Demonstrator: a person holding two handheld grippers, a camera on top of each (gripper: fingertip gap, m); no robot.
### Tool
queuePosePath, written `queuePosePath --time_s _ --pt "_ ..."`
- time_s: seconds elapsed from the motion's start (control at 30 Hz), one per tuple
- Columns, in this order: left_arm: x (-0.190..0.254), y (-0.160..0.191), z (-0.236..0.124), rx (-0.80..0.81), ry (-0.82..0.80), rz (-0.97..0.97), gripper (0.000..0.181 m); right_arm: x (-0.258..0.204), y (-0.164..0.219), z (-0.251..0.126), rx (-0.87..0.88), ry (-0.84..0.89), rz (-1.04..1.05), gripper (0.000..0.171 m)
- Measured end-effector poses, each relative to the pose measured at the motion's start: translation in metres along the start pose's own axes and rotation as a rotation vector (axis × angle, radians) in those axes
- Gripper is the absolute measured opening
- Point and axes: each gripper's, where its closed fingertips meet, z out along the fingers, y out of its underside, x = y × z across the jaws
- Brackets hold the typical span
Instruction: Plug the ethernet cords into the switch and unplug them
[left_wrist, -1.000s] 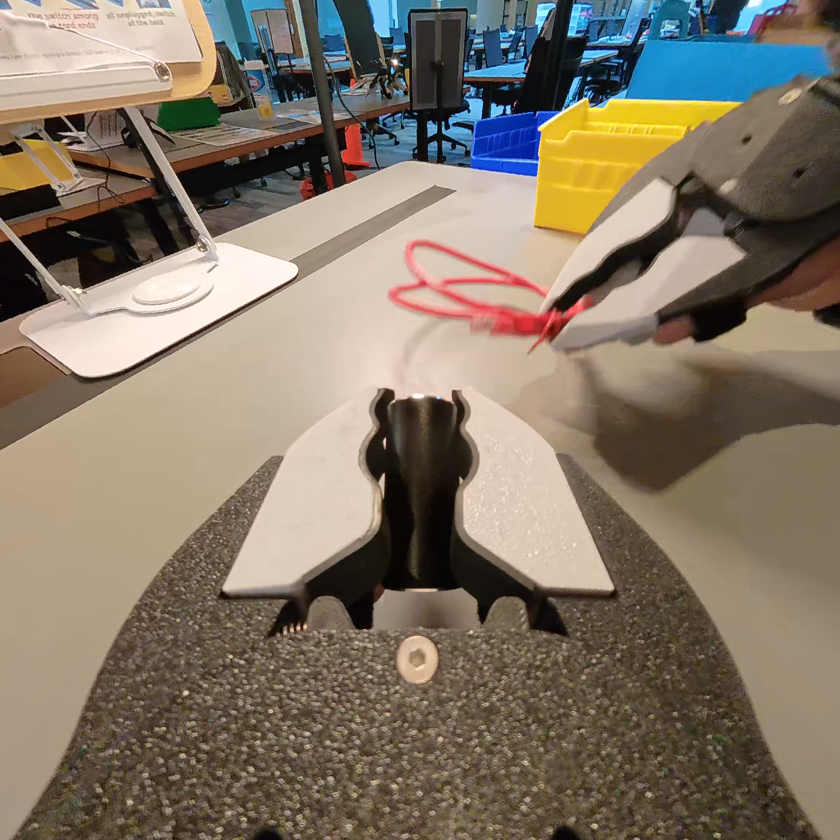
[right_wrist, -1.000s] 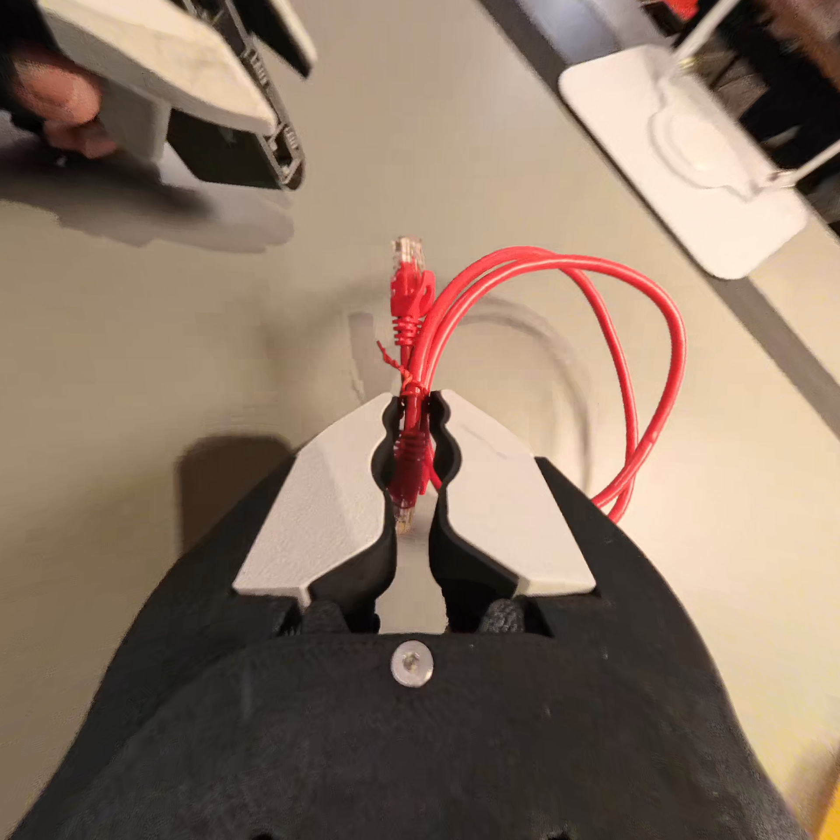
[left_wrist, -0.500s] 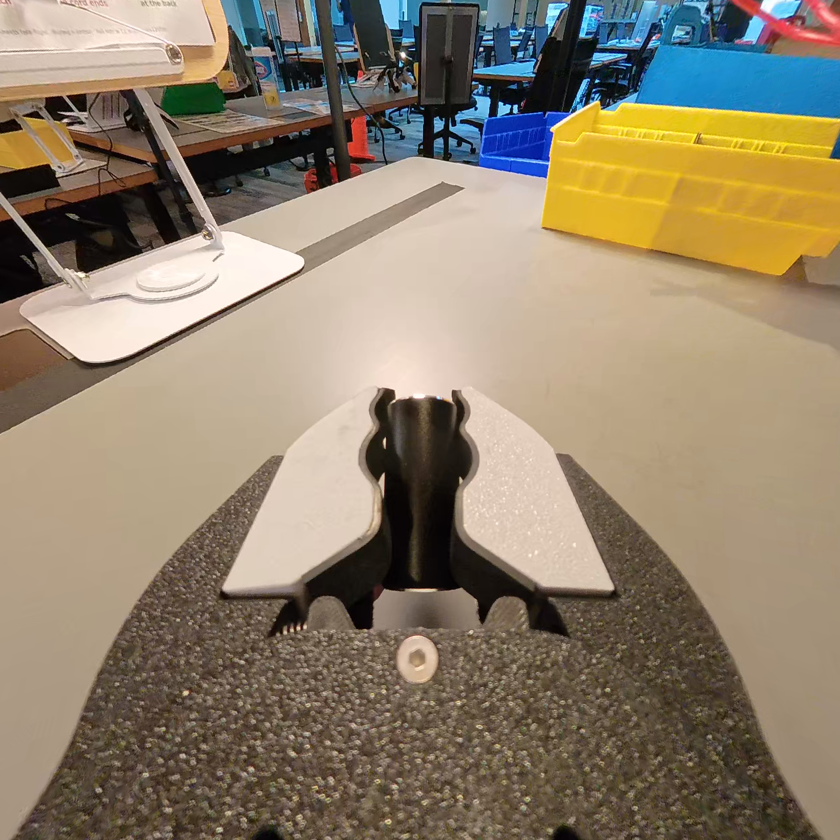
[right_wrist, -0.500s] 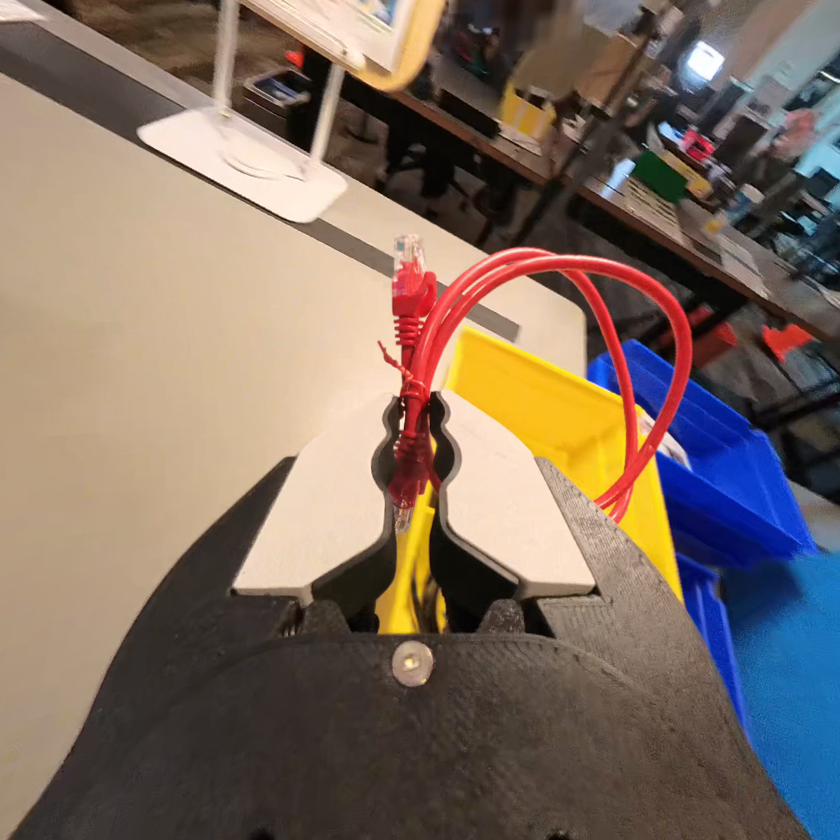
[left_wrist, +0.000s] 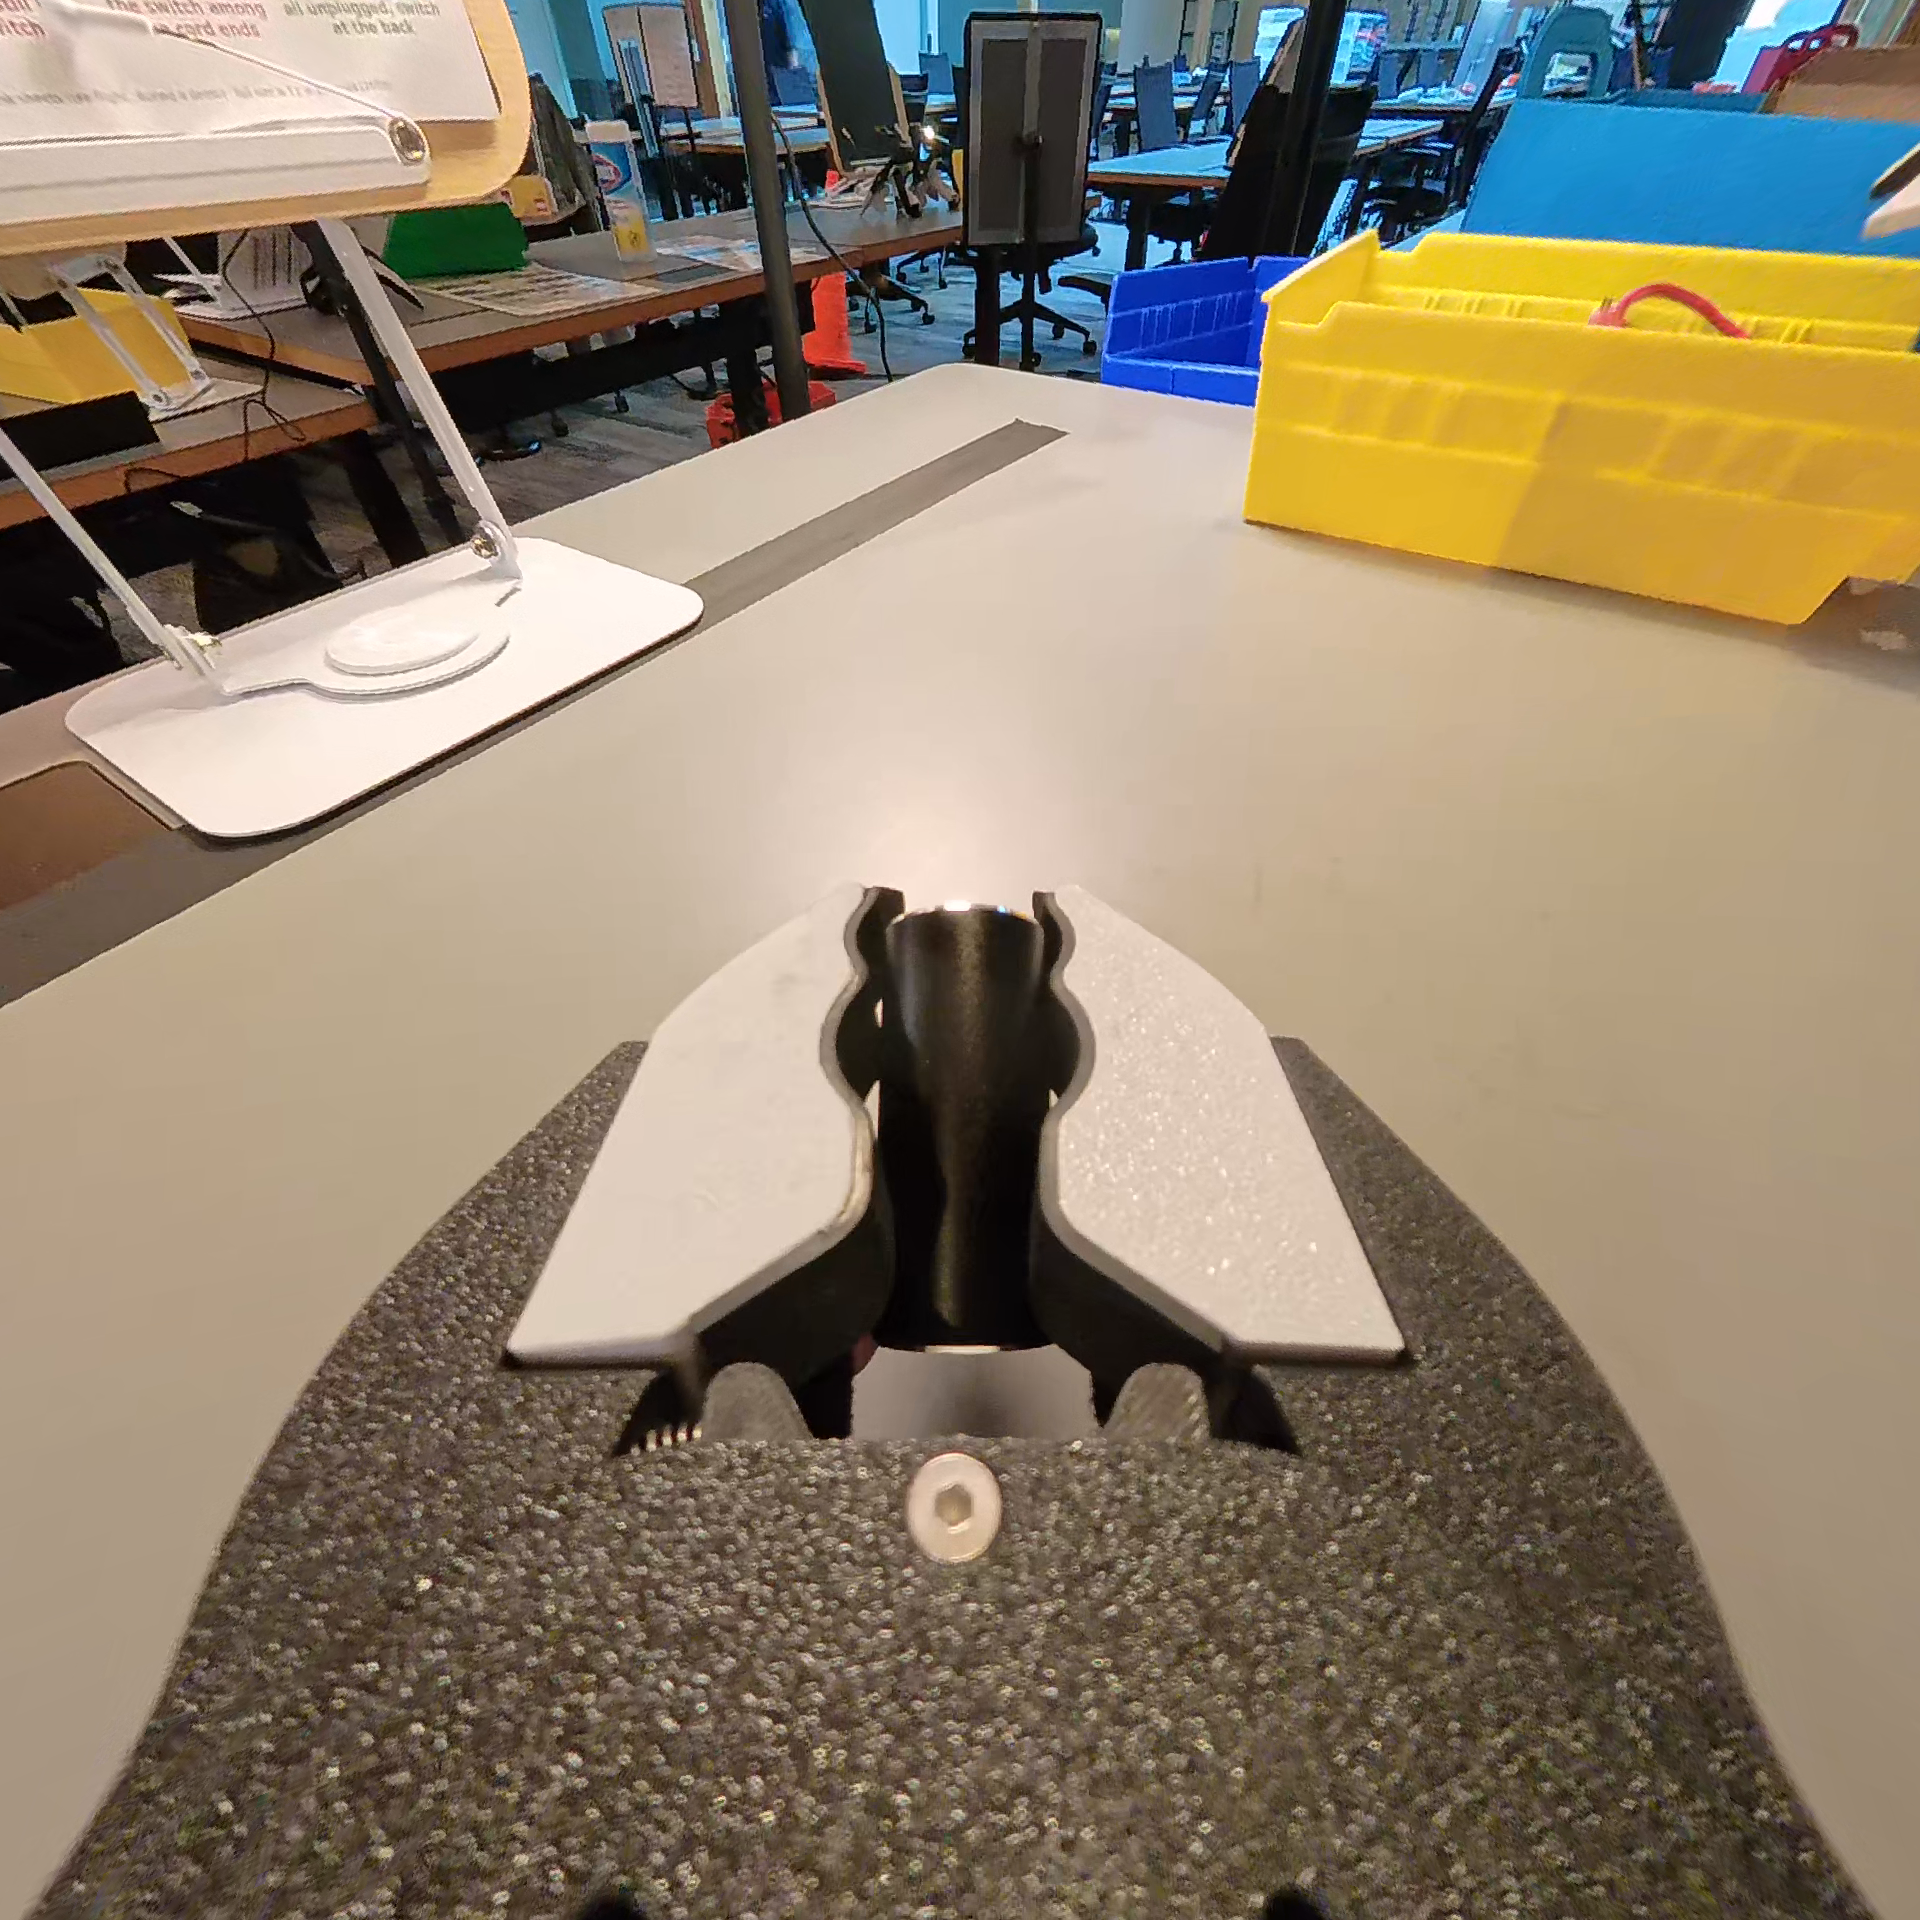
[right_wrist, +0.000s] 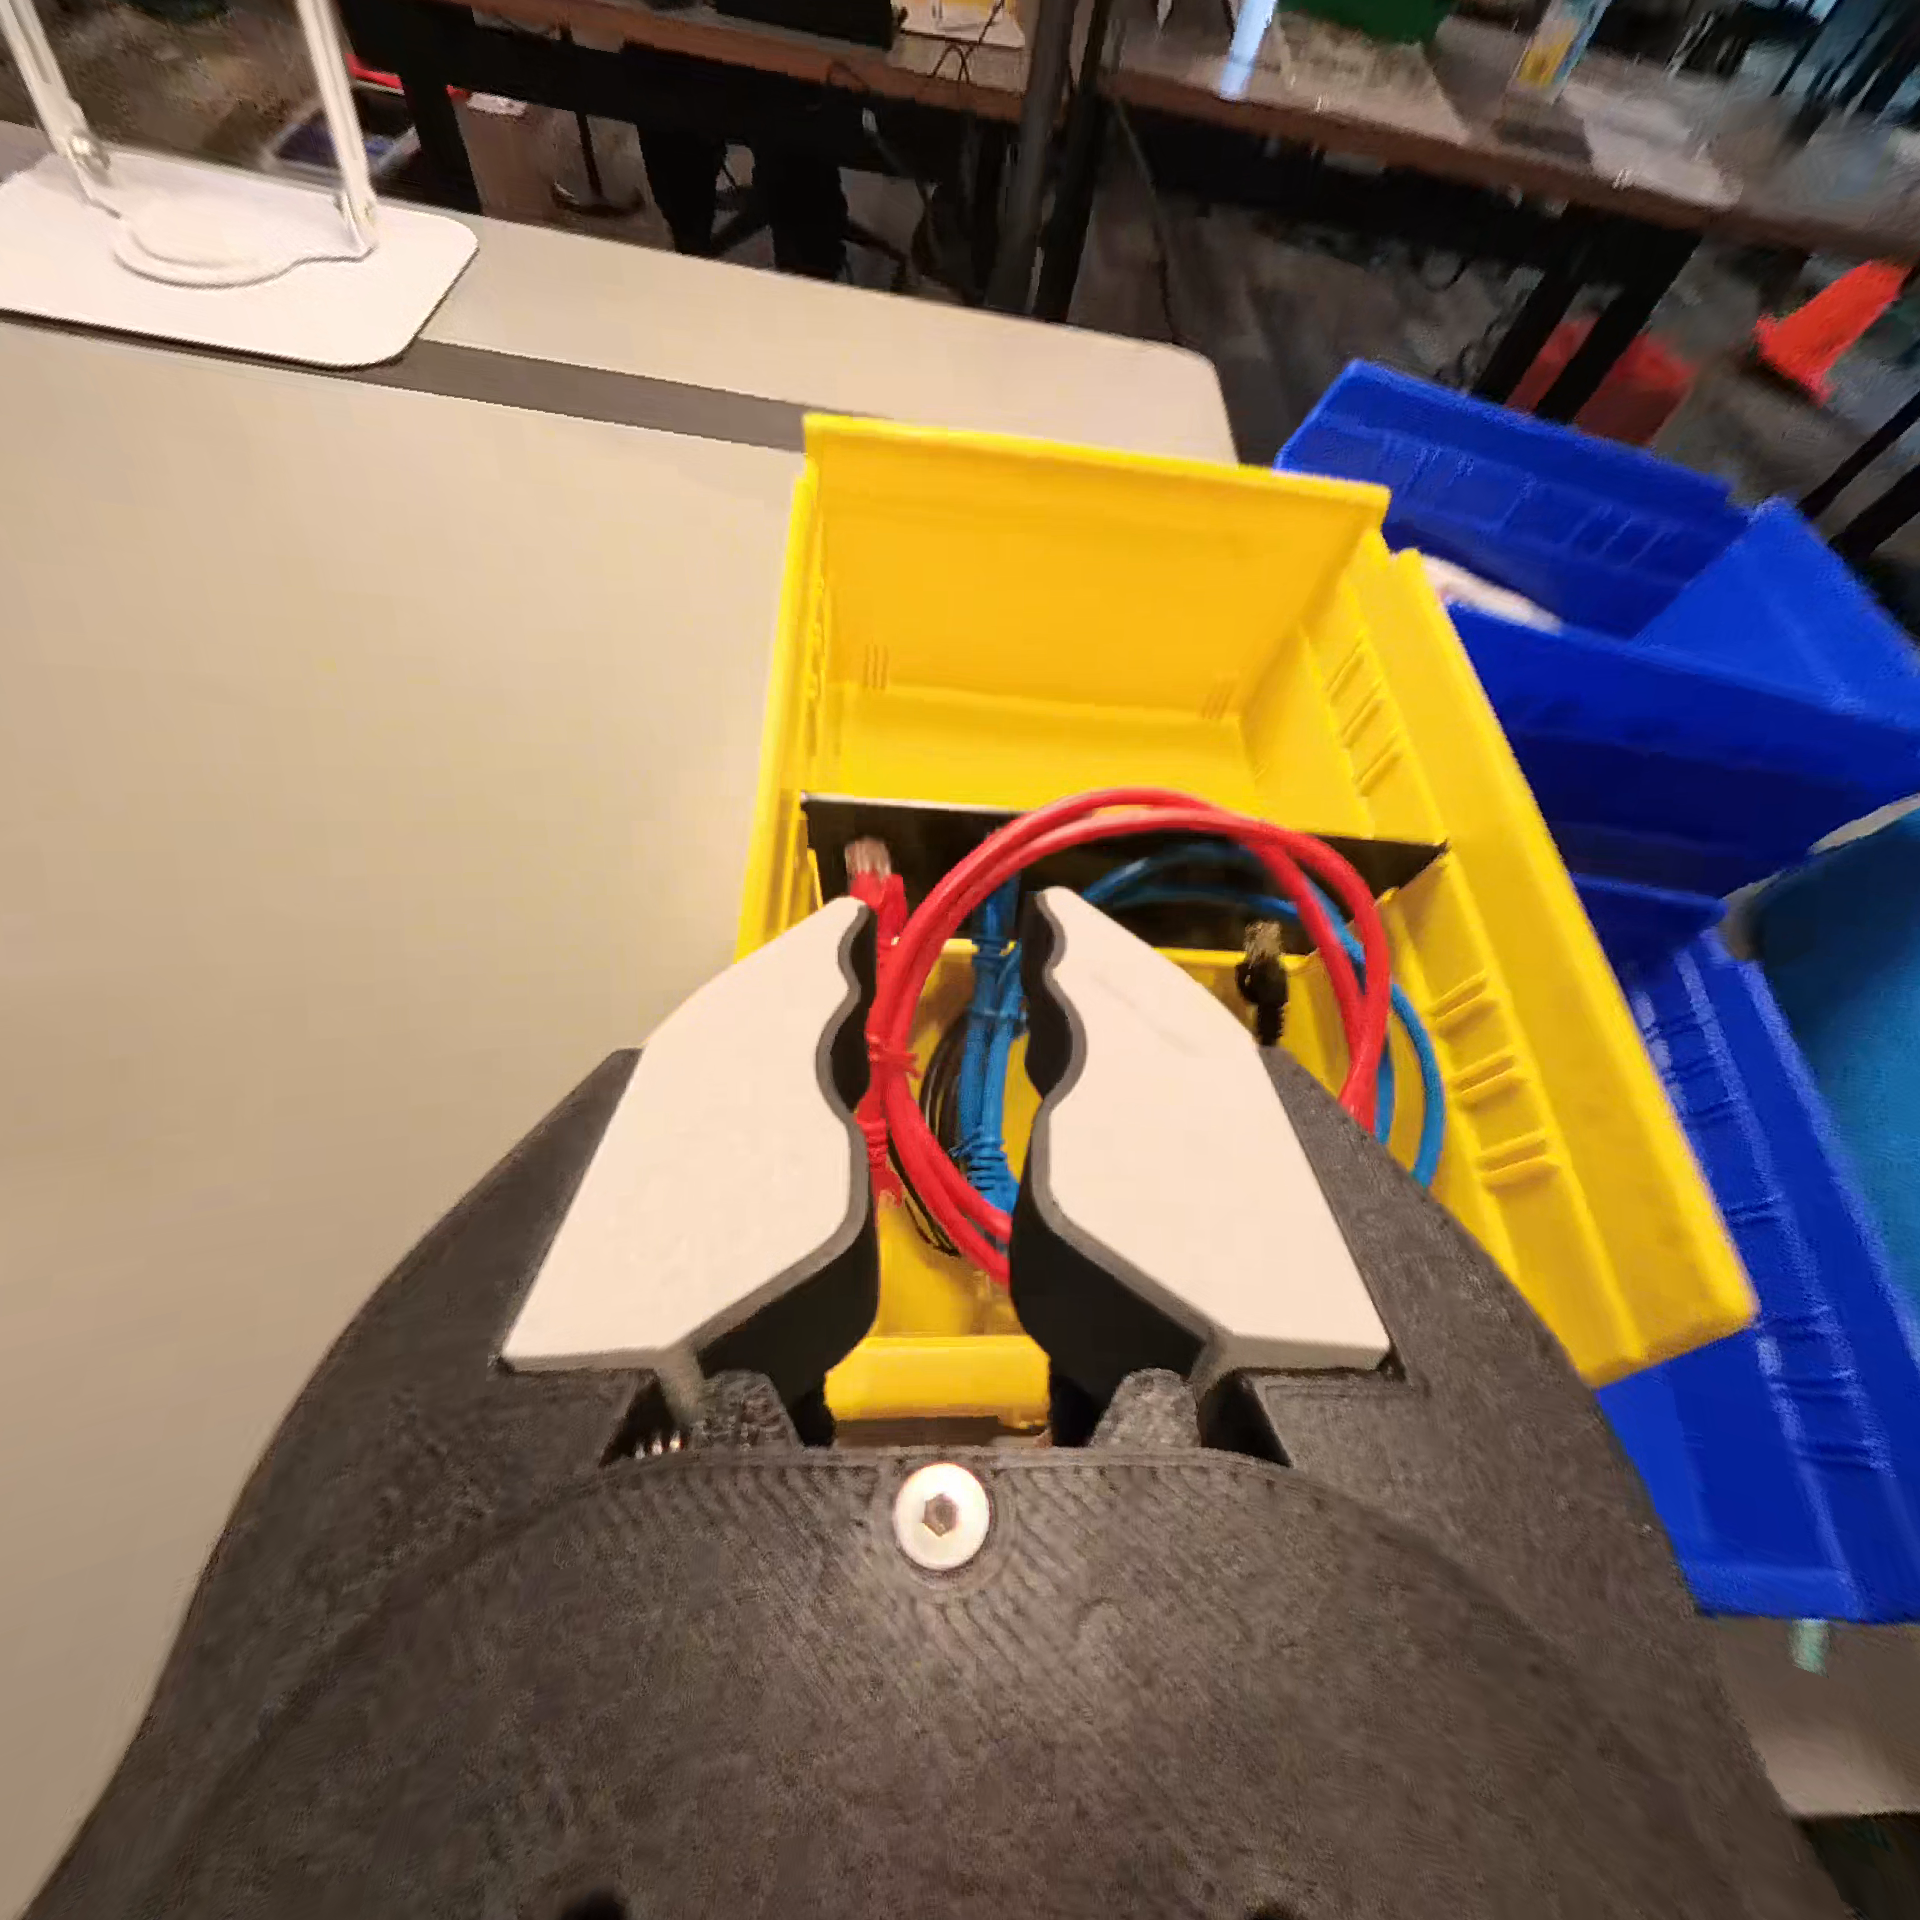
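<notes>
My left gripper (left_wrist: 961, 904) is shut on a black switch (left_wrist: 961, 1091), held just above the grey table. My right gripper (right_wrist: 951, 909) is open over the front compartment of a yellow bin (right_wrist: 1091, 623). A coiled red ethernet cord (right_wrist: 1143, 805) sits loose between and below its fingers, close to the left finger, on top of blue cords (right_wrist: 997, 1039) in that compartment. In the left wrist view the red cord (left_wrist: 1662, 301) pokes above the rim of the yellow bin (left_wrist: 1558, 457) at the far right, and one tip of the right gripper shows at the top right edge.
Blue bins (right_wrist: 1714, 727) stand right of the yellow bin, off the table's corner. A white stand base (left_wrist: 384, 707) with a sign board sits at the table's left; it also shows in the right wrist view (right_wrist: 208, 270). A dark strip runs along the table's far side.
My right gripper carried the red cord from in front of the switch over to the yellow bin and opened, letting the cord go. The left gripper has stayed put with the switch.
</notes>
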Motion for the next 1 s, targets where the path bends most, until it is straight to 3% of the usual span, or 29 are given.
queuePosePath --time_s 0.13,0.23,0.4,0.57,0.8,1.0 --pt "0.003 -0.002 0.000 0.014 0.035 -0.057 0.027 -0.041 -0.038 -0.008 0.117 -0.054 -0.176 0.028" --pt "0.013 -0.009 0.000 0.065 0.139 -0.232 0.027 -0.111 -0.053 0.007 0.213 -0.229 -0.266 0.028" --pt "0.030 -0.011 0.001 0.105 0.335 -0.530 0.028 -0.267 -0.037 0.052 0.276 -0.646 -0.362 0.040" --pt "0.024 -0.017 -0.004 0.164 0.376 -0.612 0.028 -0.382 -0.023 0.072 0.329 -0.857 -0.555 0.063" --pt "0.005 -0.030 -0.014 0.326 0.404 -0.807 0.027 -0.450 -0.044 0.068 0.580 -0.820 -0.764 0.077" --pt "-0.002 -0.033 -0.016 0.415 0.399 -0.908 0.027 -0.468 -0.049 0.076 0.651 -0.748 -0.784 0.079"
